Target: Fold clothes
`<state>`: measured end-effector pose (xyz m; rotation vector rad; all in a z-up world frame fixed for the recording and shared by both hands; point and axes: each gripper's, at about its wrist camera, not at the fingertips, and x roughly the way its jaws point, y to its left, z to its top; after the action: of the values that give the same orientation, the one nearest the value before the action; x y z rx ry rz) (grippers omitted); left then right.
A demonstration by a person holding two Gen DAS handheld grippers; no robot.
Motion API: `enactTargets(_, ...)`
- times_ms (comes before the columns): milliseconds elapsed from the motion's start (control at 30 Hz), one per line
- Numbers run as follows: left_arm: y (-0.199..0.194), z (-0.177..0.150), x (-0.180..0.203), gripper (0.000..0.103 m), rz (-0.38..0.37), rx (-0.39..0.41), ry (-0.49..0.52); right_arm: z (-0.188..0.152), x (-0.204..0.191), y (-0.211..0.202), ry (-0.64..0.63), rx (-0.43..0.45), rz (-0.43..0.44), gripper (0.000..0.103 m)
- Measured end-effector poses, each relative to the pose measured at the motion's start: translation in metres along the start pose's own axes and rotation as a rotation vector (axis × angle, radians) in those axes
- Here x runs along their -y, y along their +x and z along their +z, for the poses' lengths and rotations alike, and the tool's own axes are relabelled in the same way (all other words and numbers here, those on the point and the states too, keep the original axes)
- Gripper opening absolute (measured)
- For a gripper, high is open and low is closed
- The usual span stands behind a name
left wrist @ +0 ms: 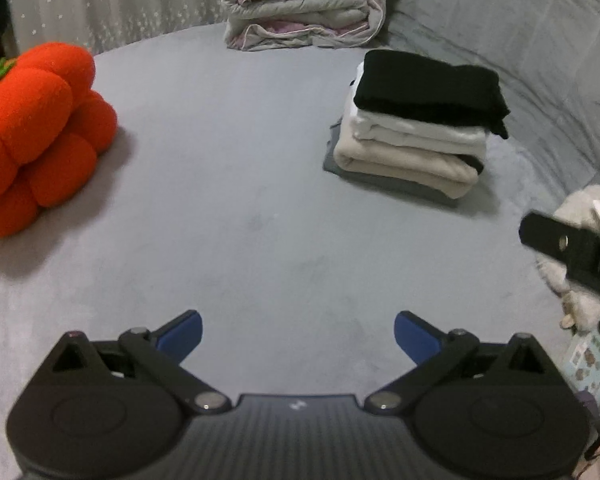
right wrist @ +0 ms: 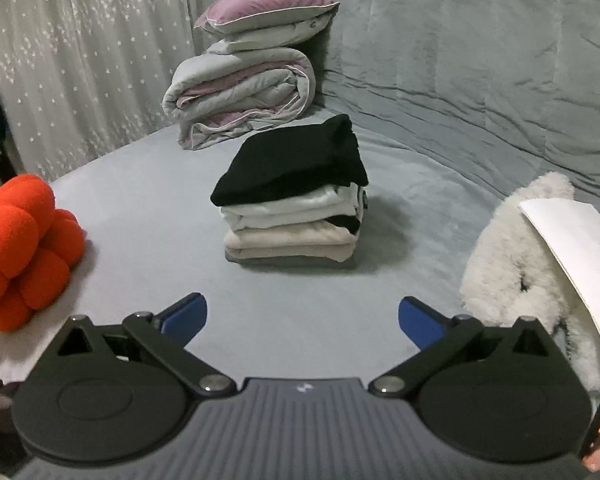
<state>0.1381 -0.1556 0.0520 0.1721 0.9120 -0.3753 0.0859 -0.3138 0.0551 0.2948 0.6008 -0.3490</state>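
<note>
A stack of folded clothes [left wrist: 416, 128] [right wrist: 296, 204] rests on the grey bed [left wrist: 240, 208] [right wrist: 148, 208], a black garment [left wrist: 432, 88] [right wrist: 300, 164] on top, white and beige ones under it. My left gripper [left wrist: 298, 338] hovers over bare sheet, well short and left of the stack, jaws wide open and empty. My right gripper [right wrist: 302, 320] faces the stack from nearer, jaws also wide open with nothing between the blue pads [right wrist: 188, 318]. One black finger of the right gripper [left wrist: 572, 252] shows at the right edge of the left wrist view.
An orange pumpkin plush [left wrist: 36, 132] [right wrist: 20, 252] sits at the left. A rolled quilt [left wrist: 304, 8] [right wrist: 240, 100] with pillows [right wrist: 268, 16] lies at the back. A white fluffy toy [right wrist: 516, 264] [left wrist: 584, 280] with a white sheet of paper [right wrist: 580, 256] lies at the right. Curtains hang behind.
</note>
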Motion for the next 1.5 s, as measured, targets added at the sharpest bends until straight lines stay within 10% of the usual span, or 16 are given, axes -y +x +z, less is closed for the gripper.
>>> enactTargets(1500,-0.009,-0.006,0.015,0.102,-0.01,0.035,0.084,-0.013,0.006,0.003,-0.026,-0.068,-0.055,0.103)
